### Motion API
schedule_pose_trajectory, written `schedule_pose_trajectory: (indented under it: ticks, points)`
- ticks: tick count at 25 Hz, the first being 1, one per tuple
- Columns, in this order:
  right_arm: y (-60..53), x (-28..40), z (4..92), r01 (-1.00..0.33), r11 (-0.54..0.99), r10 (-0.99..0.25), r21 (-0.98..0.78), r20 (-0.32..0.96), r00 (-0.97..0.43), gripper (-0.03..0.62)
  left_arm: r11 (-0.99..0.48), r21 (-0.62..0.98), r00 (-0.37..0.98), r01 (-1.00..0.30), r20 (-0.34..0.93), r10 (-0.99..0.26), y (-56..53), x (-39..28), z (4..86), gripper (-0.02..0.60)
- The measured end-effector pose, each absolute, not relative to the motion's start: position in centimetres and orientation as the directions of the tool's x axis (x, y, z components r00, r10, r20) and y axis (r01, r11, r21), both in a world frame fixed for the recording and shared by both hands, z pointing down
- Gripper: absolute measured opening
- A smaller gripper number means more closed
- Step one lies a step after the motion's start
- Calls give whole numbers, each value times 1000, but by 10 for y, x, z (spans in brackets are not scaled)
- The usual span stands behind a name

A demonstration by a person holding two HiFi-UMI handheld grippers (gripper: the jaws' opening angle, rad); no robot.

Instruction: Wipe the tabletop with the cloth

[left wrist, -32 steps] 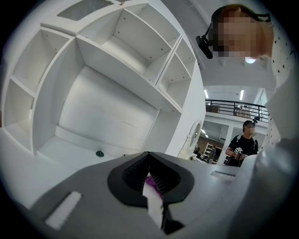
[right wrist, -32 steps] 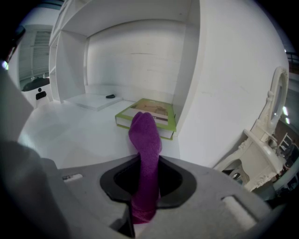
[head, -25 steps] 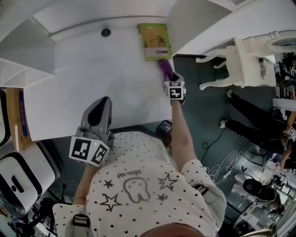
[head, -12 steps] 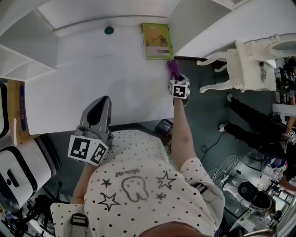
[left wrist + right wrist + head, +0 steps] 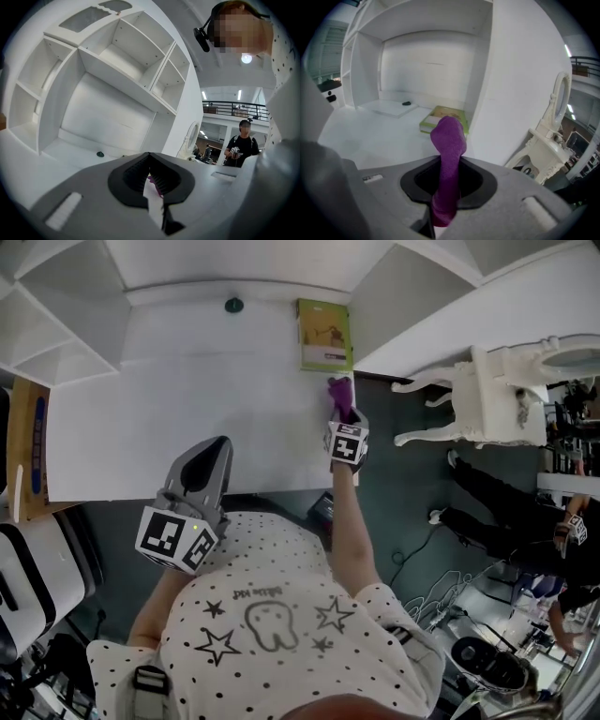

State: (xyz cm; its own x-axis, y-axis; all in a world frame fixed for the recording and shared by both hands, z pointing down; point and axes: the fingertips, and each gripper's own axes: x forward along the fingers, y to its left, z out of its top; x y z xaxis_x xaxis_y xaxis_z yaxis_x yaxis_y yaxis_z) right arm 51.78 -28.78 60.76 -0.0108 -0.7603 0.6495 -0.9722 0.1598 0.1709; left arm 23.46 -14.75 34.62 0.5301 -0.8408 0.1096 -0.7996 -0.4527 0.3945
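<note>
Pinching the purple cloth [image 5: 339, 393] tight, the right gripper [image 5: 341, 416] is holding it at the tabletop's [image 5: 187, 399] right edge, just near a green book [image 5: 325, 334] — while the left gripper [image 5: 214, 452] is hanging over the front edge, jaws closed together and gripping nothing at all.

A purple cloth [image 5: 449, 140] of fuzzy, napped fabric stands against the right gripper [image 5: 449, 182], a shell of matt grey plastic. The left gripper [image 5: 151, 179] has the same finish, with ribbed black pads [image 5: 137, 172]. The white tabletop [image 5: 187, 427] looks smooth and matt; the green book [image 5: 325, 334] looks paper-covered.
</note>
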Motion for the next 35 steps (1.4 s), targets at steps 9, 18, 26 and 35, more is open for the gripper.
schedule_pose_trajectory:
  ticks: [9,18,26,35]
  points:
    - [-244,336,590,-932,362,-728,19,629,-271,74,-494,436,589,-752,110,-801,-139,200,347,-5]
    - [-201,211,595,-885,461,-647,-68,657,-388,74,-455,413,548,-789,138,-825,-130,119,348,-5]
    - [-189,155,622,-841,539,-584,-46,700,-412,74,-426,396,511,-814,138,-848,-120,78,348,-5]
    - [-190,149,639,-791,610,-593,51,691,-413,72,-478,407,566,-779,125,-815,-120,86,345,-5]
